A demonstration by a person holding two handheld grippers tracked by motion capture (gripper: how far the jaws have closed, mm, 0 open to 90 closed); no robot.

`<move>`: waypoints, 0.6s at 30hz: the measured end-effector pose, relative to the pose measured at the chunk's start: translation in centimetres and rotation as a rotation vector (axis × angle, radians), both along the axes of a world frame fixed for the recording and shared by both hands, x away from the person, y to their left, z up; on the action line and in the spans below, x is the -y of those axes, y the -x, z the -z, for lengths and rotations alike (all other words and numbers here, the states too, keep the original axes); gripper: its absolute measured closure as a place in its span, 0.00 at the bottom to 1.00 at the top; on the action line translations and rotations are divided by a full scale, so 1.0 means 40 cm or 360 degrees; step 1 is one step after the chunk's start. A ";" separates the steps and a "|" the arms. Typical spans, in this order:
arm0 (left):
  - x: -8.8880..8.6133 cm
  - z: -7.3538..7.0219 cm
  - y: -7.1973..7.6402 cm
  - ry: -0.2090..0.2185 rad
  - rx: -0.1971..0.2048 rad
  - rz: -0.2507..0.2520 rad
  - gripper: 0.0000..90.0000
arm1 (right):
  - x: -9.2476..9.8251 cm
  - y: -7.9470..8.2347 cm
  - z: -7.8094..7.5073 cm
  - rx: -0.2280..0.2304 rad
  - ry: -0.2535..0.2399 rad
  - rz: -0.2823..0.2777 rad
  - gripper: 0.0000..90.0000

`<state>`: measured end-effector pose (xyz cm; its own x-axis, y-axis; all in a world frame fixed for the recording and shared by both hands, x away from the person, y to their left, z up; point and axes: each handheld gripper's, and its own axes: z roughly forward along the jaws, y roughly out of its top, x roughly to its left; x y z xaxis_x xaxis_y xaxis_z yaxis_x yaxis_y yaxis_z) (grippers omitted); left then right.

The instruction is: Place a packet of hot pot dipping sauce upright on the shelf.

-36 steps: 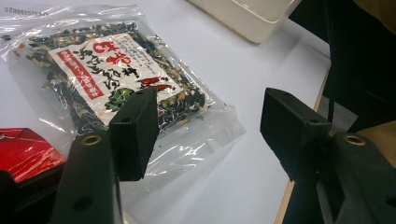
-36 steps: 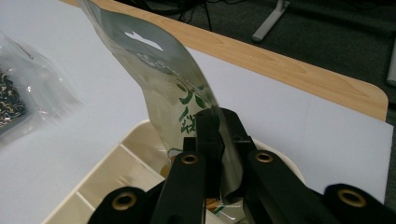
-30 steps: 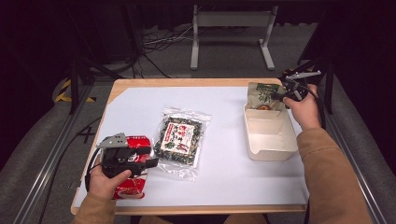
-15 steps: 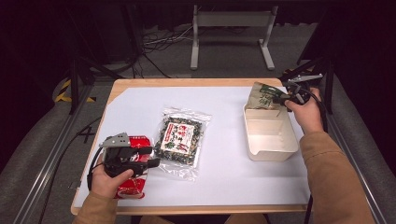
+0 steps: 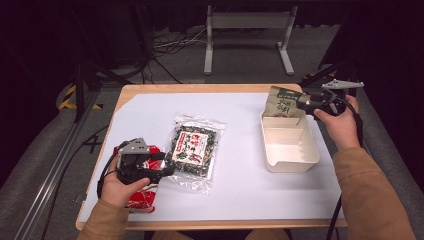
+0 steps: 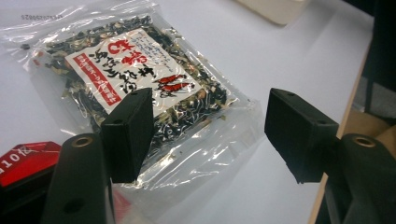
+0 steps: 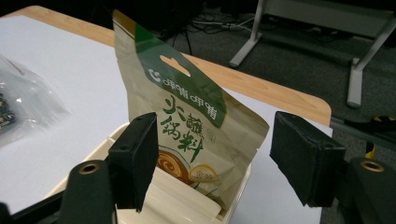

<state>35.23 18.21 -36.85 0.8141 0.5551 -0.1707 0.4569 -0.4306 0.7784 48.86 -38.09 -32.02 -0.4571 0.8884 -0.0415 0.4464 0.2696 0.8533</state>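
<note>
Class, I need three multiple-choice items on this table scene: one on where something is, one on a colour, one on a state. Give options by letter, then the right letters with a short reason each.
1. Where is the tan and green pouch?
A. Flat on the white table top
B. Standing in the far end of the cream tray
C. Under the left hand

2. What colour is the packet beneath the left gripper?
A. Red
B. Blue
C. Yellow

3. How do the right gripper's jaws stand?
A. Clamped on the pouch
C. Clamped on the tray rim
B. Open, pads clear of the pouch

Answers:
1 B: the right gripper view shows the pouch upright inside the tray's end wall.
2 A: red wrapper shows under the hand in the high view.
3 B: the jaws have just been opening, and both pads sit apart from the pouch.
</note>
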 end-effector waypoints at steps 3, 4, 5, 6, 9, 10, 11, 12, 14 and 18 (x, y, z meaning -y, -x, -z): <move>0.010 -0.004 -0.009 -0.0057 0.0013 -0.0010 0.37 | 0.012 0.030 -0.016 0.0060 -0.0031 0.0009 0.34; 0.014 -0.003 -0.012 -0.0069 -0.0004 -0.0021 0.37 | 0.014 0.037 -0.020 0.0072 -0.0049 0.0015 0.33; 0.016 -0.004 -0.016 -0.0082 -0.0009 -0.0009 0.37 | 0.018 0.049 -0.025 0.0095 -0.0059 0.0016 0.33; 0.019 -0.004 -0.018 -0.0082 -0.0017 0.0002 0.38 | 0.020 0.060 -0.029 0.0109 -0.0065 0.0012 0.33; 0.027 -0.006 -0.024 -0.0076 -0.0049 0.0055 0.39 | 0.019 0.093 -0.037 0.0127 -0.0080 -0.0021 0.33; 0.027 -0.006 -0.024 -0.0076 -0.0049 0.0055 0.40 | 0.019 0.093 -0.037 0.0127 -0.0080 -0.0021 0.33; 0.030 -0.009 -0.026 -0.0075 -0.0051 0.0077 0.40 | 0.015 0.103 -0.038 0.0130 -0.0074 -0.0040 0.33; 0.031 -0.011 -0.026 -0.0087 -0.0044 0.0089 0.40 | 0.009 0.116 -0.038 0.0128 -0.0061 -0.0063 0.34; 0.033 -0.017 -0.026 -0.0099 -0.0034 0.0091 0.39 | -0.004 0.137 -0.037 0.0124 -0.0053 -0.0115 0.37; 0.026 -0.033 -0.029 -0.0109 -0.0006 0.0049 0.37 | -0.037 0.186 -0.036 0.0120 -0.0035 -0.0226 0.38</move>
<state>36.38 17.18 -35.54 0.8303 0.5404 -0.1363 0.4455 -0.4966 0.7450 41.42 -36.62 -30.60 -0.5743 0.8163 -0.0617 0.3396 0.3062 0.8893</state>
